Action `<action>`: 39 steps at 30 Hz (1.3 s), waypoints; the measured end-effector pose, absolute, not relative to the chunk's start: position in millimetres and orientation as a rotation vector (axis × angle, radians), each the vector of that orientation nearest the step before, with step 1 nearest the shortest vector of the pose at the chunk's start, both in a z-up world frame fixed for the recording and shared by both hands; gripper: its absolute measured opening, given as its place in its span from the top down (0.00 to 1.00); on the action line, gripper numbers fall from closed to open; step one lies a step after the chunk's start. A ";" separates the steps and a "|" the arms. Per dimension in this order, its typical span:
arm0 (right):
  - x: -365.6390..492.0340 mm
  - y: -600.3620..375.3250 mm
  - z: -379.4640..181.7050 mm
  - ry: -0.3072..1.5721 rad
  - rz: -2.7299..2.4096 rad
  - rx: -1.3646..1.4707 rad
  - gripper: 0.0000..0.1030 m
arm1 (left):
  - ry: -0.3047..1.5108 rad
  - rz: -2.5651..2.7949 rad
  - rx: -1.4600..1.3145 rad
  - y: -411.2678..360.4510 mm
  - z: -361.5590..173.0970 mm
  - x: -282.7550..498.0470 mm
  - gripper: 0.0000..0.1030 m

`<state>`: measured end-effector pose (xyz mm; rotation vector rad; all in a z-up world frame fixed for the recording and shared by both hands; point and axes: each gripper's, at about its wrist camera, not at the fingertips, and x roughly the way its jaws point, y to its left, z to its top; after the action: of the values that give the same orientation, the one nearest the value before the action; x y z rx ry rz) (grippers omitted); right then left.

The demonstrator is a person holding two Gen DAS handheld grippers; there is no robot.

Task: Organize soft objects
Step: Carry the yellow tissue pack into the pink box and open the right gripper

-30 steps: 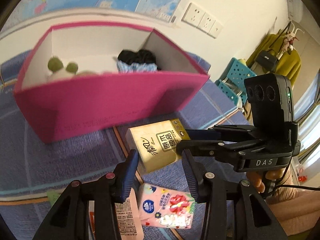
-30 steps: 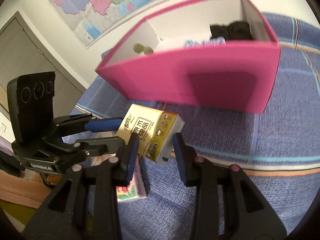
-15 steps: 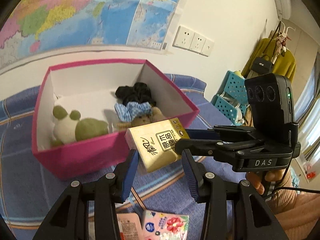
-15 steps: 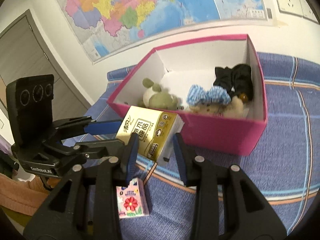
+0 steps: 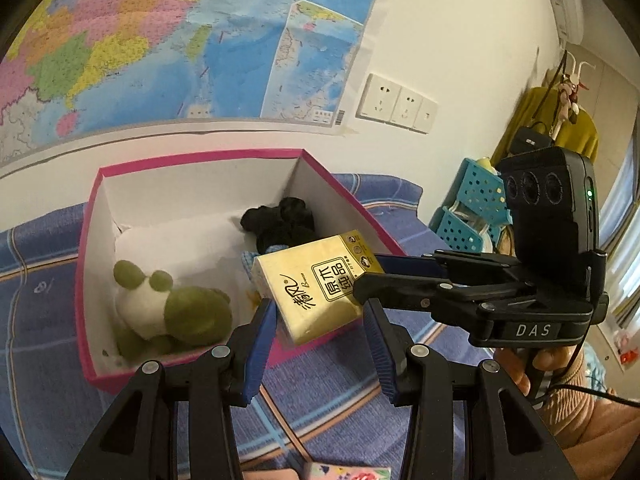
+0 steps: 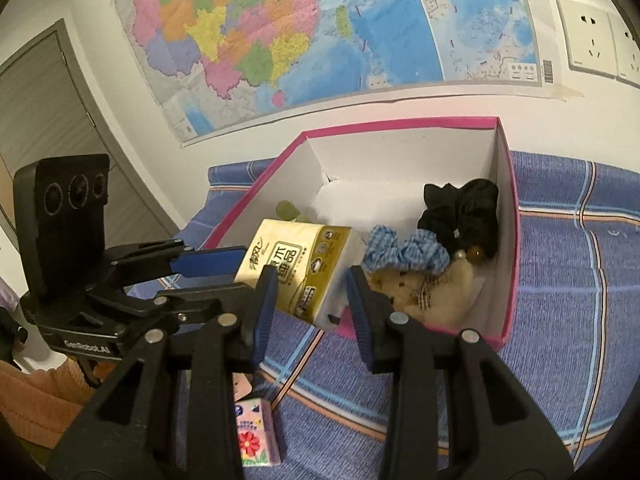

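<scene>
Both grippers are shut on one gold tissue pack (image 5: 320,284) (image 6: 300,268) and hold it in the air over the near wall of the pink box (image 5: 92,248) (image 6: 512,240). My left gripper (image 5: 320,320) grips one end, my right gripper (image 6: 310,296) the other. In the box lie a green and white plush frog (image 5: 168,312), a black scrunchie (image 5: 280,224) (image 6: 460,212), a blue checked scrunchie (image 6: 404,254) and a beige soft toy (image 6: 436,296).
The box stands on a blue checked cloth (image 6: 560,320). A pink flowered tissue pack (image 6: 256,436) lies on the cloth below the grippers, with its edge in the left wrist view (image 5: 348,472). A wall map (image 6: 320,32) and sockets (image 5: 396,104) are behind.
Both grippers have lifted the gold tissue pack up and forward, from low in front of the box to above its near wall. The box's inside now shows.
</scene>
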<state>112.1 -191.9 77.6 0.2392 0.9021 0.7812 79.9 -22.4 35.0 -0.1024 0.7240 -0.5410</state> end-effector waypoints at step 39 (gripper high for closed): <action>139.1 -196.1 48.4 0.973 0.684 0.270 0.61 | 0.805 -0.428 -0.142 -5.3 8.7 123.5 0.54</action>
<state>139.1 -196.1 48.4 0.2701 0.9726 0.6837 123.5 -5.3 8.7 -0.1424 0.8052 -0.4275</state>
